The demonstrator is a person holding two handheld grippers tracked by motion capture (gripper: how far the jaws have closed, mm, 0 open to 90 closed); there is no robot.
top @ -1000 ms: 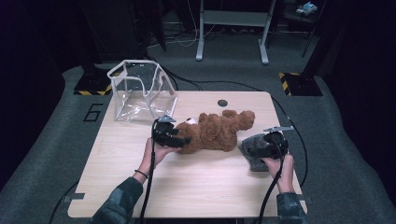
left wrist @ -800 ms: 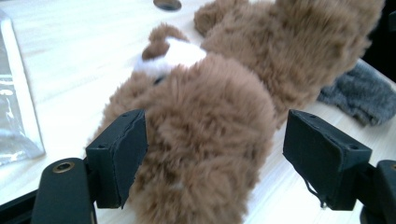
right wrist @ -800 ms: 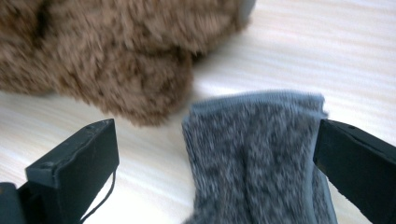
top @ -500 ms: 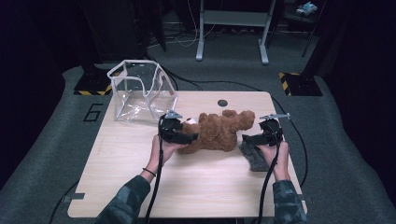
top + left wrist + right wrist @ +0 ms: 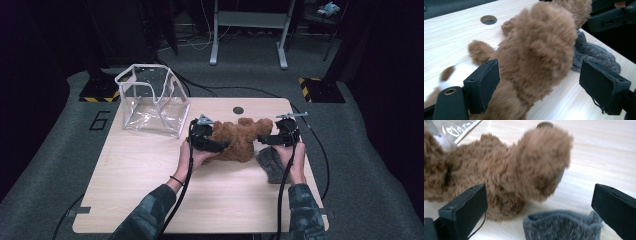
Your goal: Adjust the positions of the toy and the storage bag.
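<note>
A brown teddy bear (image 5: 242, 140) lies at the middle of the wooden table (image 5: 150, 190). My left gripper (image 5: 221, 146) reaches in from the bear's left. In the left gripper view (image 5: 539, 73) its jaws have just been opening and stand wide, with a furry limb (image 5: 539, 50) between them; the right pad (image 5: 602, 87) is clear of the fur. My right gripper (image 5: 263, 140) comes from the bear's right, open (image 5: 539, 197) around a bear leg (image 5: 541, 162) without pressing it. A grey knitted cloth (image 5: 270, 164) lies under the right hand.
A clear plastic bag (image 5: 152, 102) stands open at the table's back left. A round cable hole (image 5: 238, 110) sits behind the bear. Cables trail from both grippers over the near edge. Dark floor and a metal stand (image 5: 247, 30) lie beyond.
My left gripper has moved right, onto the bear. The right gripper has left the grey cloth, gone farther from the person and now points at the bear's leg.
</note>
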